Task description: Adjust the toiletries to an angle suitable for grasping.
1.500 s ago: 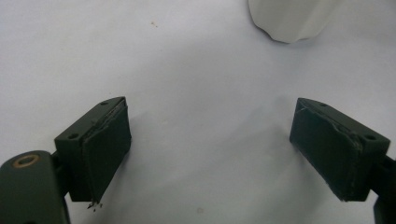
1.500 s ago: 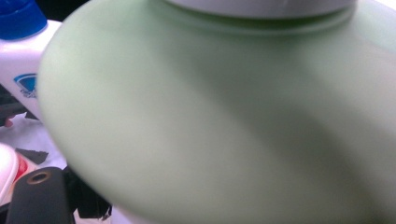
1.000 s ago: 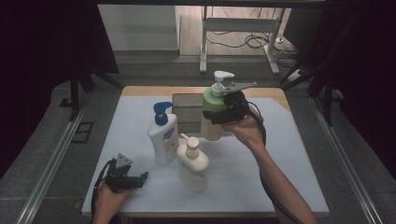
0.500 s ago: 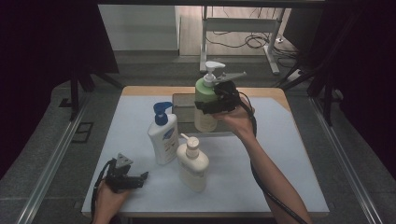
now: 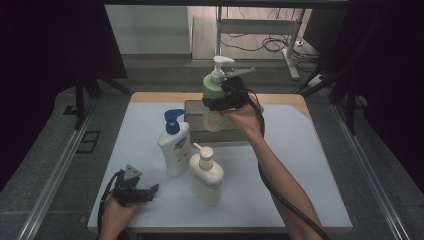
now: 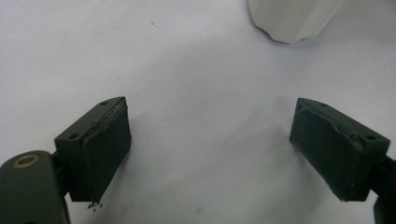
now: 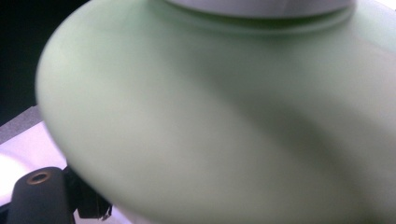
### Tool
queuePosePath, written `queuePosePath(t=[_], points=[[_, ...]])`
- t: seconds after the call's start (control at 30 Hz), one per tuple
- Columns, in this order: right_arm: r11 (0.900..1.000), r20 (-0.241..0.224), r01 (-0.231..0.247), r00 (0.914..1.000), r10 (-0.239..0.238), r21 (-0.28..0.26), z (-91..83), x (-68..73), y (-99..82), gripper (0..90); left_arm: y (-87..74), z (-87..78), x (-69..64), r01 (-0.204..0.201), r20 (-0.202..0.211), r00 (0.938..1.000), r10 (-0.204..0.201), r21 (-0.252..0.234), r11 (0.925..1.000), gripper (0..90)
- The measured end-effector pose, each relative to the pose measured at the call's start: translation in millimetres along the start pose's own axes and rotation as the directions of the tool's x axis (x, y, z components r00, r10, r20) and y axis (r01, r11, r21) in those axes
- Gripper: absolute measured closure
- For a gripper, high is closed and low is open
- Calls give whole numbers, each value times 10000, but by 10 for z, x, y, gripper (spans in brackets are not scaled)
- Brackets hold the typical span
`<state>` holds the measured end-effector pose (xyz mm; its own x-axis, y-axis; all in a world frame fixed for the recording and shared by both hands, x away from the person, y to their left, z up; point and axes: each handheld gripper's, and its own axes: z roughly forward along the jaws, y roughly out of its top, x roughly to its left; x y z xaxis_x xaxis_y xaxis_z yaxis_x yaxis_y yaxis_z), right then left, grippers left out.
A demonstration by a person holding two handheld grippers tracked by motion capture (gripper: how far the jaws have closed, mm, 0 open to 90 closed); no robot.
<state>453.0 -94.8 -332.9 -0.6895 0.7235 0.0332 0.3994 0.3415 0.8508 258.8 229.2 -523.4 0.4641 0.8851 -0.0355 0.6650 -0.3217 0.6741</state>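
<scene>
High view: my right gripper (image 5: pixel 220 102) is clamped around the green pump bottle (image 5: pixel 214 90), holding it aloft above the box (image 5: pixel 196 122) at the table's far side. My left gripper (image 5: pixel 145 191) rests low, jaws spread wide with nothing between; the cream bottle (image 5: pixel 206 175) stands just beyond it.

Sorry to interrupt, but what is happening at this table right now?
A person works with a handheld gripper in each hand. The right gripper is clamped on a green-topped pump bottle, held over the box at the table's far side. The left gripper rests open near the front edge. A blue-capped bottle and a cream bottle stand mid-table.
</scene>
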Motion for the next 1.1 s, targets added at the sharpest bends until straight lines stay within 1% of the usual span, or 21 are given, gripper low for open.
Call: queuePosePath(t=[0.07,0.1,0.13,0.2,0.37,0.4,0.47,0.67,0.93,1.1], points=[[10000,45,22,10000,-22,15,99,6,29,129,0,0,0,4,1,10000,-4,-4,10000,122],[10000,45,22,10000,-22,15,99,6,29,129,0,0,0,4,1,10000,-4,-4,10000,123],[10000,31,20,10000,-20,47,172,13,33,129,-1,0,0,11,3,10000,-11,-9,10000,122],[10000,57,34,10000,-34,51,201,17,32,129,0,0,0,10,9,10000,-10,-6,10000,122],[9998,98,150,9998,-151,151,401,62,5,129,-2,-1,-3,35,6,10000,-35,-8,10000,122],[9998,81,172,9998,-173,141,463,72,-11,129,-2,-1,-2,33,9,10000,-33,-4,10000,123],[9998,35,169,9999,-169,125,520,80,-32,129,-2,-1,-2,36,8,10000,-36,-6,10000,122],[9997,-55,187,9998,-186,182,645,106,-93,128,-2,0,-3,35,5,10000,-35,-9,10000,123],[9989,-296,334,9990,-325,315,842,203,-240,128,-2,-1,-3,31,4,10000,-31,-9,10000,123],[9981,-217,494,9986,-486,381,918,247,-331,128,-2,-1,-3,34,5,10000,-34,-6,10000,122]])
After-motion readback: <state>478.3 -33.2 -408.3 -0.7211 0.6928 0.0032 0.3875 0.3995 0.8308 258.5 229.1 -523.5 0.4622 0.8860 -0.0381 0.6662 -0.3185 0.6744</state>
